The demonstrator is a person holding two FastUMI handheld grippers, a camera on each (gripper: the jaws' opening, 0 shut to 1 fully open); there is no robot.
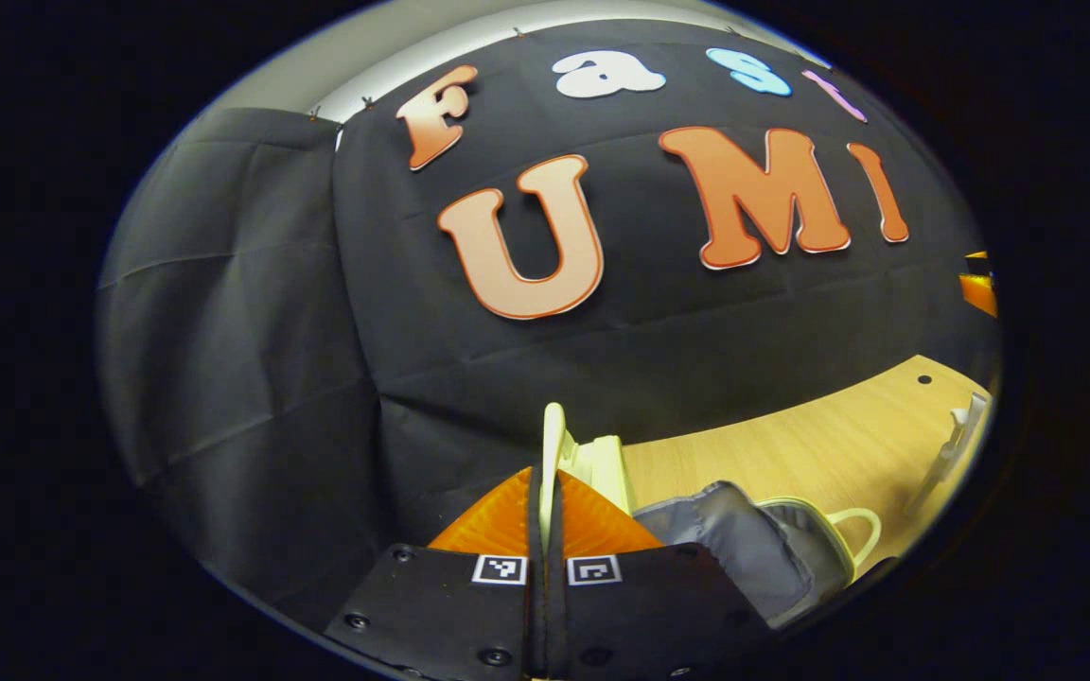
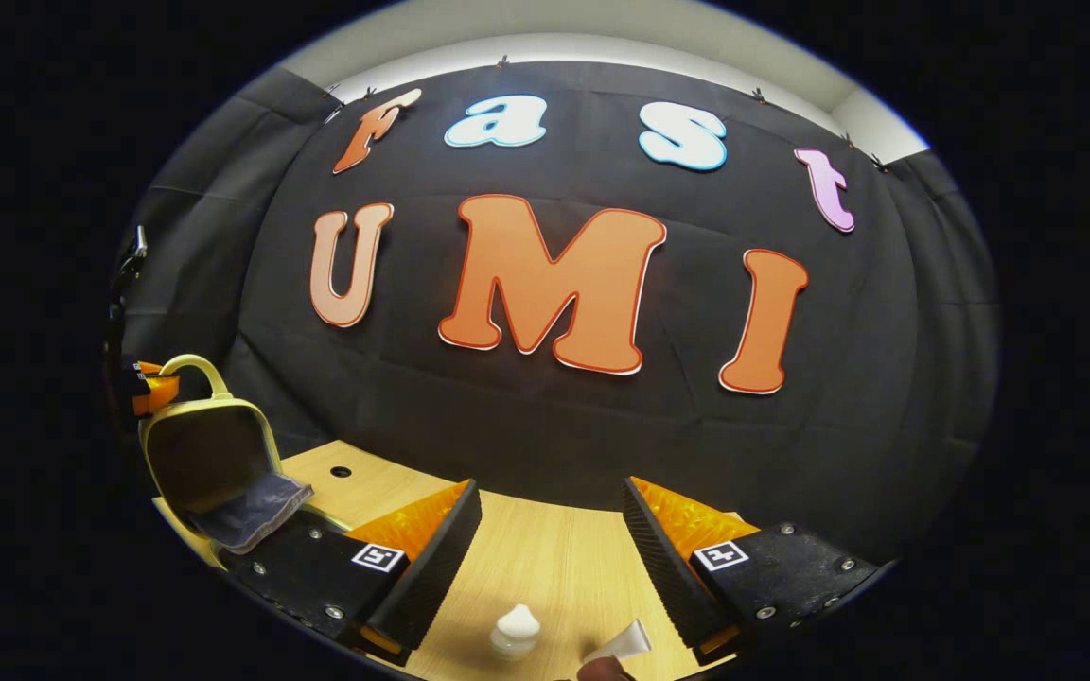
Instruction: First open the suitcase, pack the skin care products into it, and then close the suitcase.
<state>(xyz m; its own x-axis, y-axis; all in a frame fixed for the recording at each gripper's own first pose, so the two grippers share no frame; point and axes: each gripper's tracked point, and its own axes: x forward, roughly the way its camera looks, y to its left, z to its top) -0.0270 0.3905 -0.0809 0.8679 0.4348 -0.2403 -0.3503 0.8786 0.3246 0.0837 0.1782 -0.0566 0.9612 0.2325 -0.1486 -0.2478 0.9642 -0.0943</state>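
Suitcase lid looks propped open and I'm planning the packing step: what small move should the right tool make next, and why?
Probably lower the right tool toward the small white bottle on the table. It is open and sits just above the bottle. The left tool pinches the suitcase lid, holding the case open to receive it.

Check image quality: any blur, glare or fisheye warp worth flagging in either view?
Left gripper view: sharp, even light; table edge bows with fisheye, suitcase lid crisp. Right gripper view: sharp centrally, no glare; small bottle and tube soft at the dim bottom rim.
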